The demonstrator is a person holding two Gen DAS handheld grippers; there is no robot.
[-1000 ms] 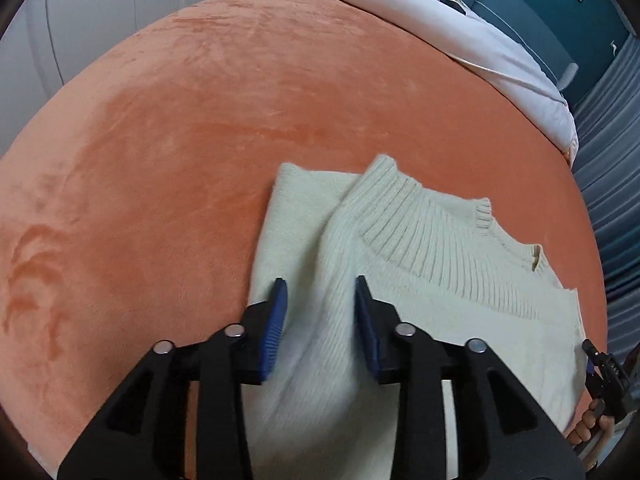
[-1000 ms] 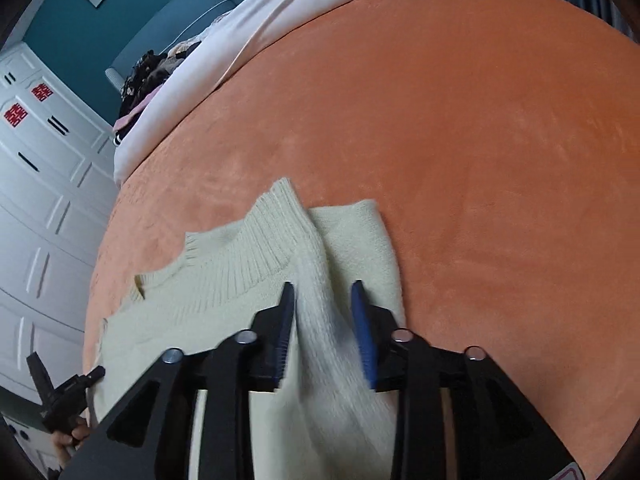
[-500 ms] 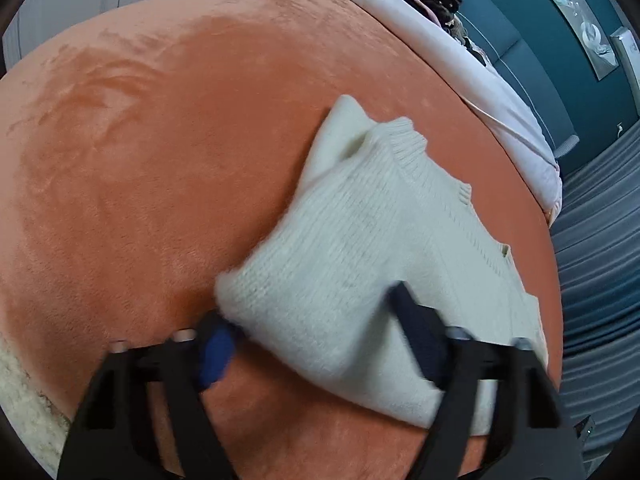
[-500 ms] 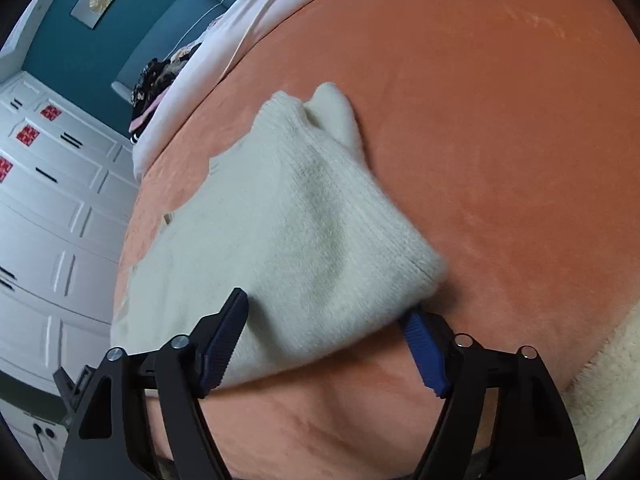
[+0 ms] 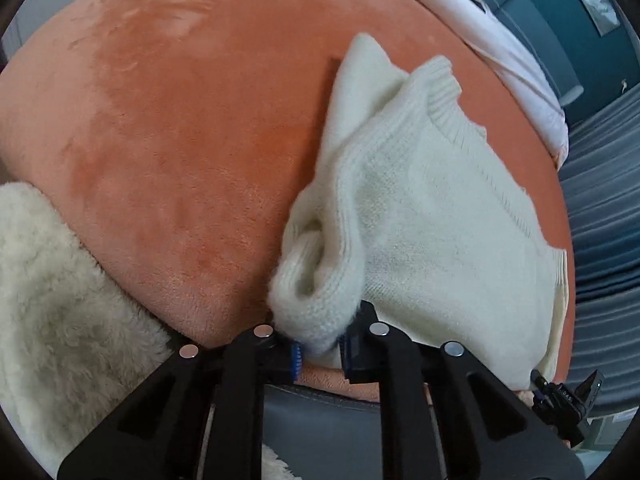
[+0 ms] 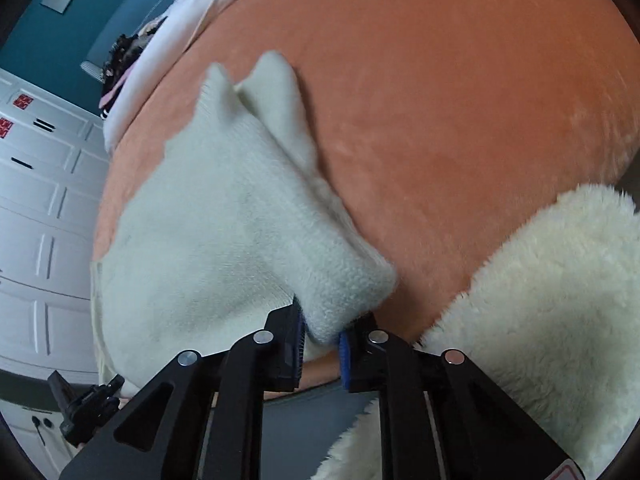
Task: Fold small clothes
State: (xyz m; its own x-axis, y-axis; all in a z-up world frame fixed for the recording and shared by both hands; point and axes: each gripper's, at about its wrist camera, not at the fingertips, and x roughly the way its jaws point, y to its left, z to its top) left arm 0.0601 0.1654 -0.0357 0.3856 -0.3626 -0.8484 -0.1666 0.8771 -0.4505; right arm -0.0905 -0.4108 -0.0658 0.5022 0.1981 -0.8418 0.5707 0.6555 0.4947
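The left gripper (image 5: 319, 350) is closing its black jaws with blue pads on a bunched fold of the cream knit sweater (image 5: 420, 216); the thick roll of knit is sitting squeezed between the pads at the near edge of the garment. The right gripper (image 6: 322, 342) is doing the same on the other near corner of the sweater (image 6: 208, 240), its jaws narrowing on a rounded wad of fabric that is bulging out above the pads.

From both grips the sweater is stretching away across the orange plush bedspread (image 5: 180, 140), lying folded, with its ribbed hem or cuff (image 5: 442, 92) and a plain folded layer (image 5: 360, 80) pointing toward the far side. In the left wrist view the tip of the right gripper is showing at the lower right; in the right wrist view the left gripper's tip is showing at the lower left.

A fluffy cream fleece sleeve or garment (image 6: 560, 300) of the person is filling the near corner beside each tool. Beyond the bedspread, a pale pink quilt (image 5: 500, 40) is lying along the far edge, below a teal wall (image 6: 36, 44). White panelled cupboard doors (image 6: 36, 220) are standing at the left of the right wrist view, and grey-blue curtains (image 5: 604, 200) are hanging at the right of the left wrist view.
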